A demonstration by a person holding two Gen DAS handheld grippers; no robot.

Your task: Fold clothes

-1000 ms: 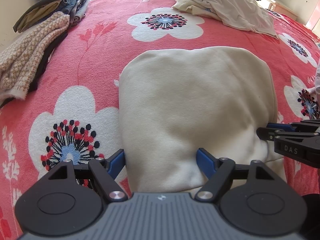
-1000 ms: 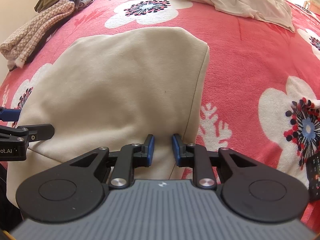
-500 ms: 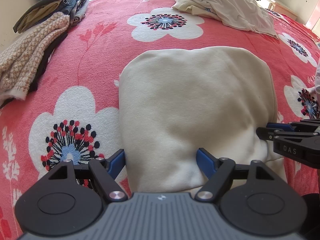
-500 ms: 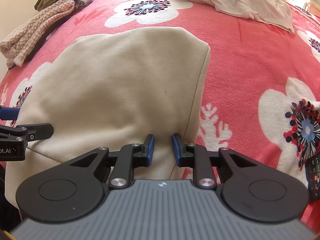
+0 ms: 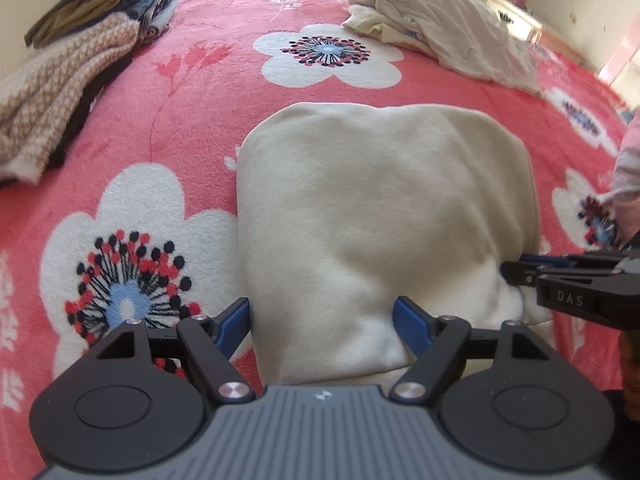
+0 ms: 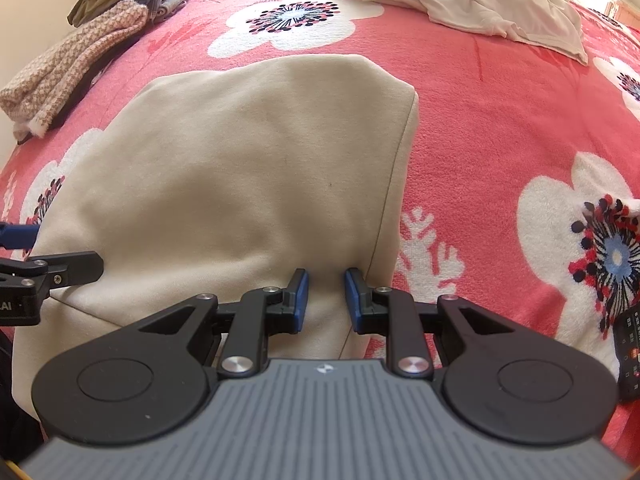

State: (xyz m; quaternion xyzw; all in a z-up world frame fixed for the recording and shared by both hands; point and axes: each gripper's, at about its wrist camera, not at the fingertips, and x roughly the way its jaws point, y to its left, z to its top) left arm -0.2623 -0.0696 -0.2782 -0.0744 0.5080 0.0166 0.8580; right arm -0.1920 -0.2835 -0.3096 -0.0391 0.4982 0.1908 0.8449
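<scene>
- Working at the near edge of the cream garment (image 5: 380,216), which lies folded on the bed (image 5: 192,92), we judge another fold comes next.
- Our left hand-held gripper (image 5: 322,322) straddles that hem, jaws wide apart.
- Our right hand-held gripper (image 6: 325,294) stands slightly apart at the right corner.
- Next, both must close on fabric.
- Nothing has shifted since the earlier frames.

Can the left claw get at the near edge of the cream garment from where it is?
Probably yes: the left claw is open, straddling the cream garment's near edge, nothing between.
</scene>
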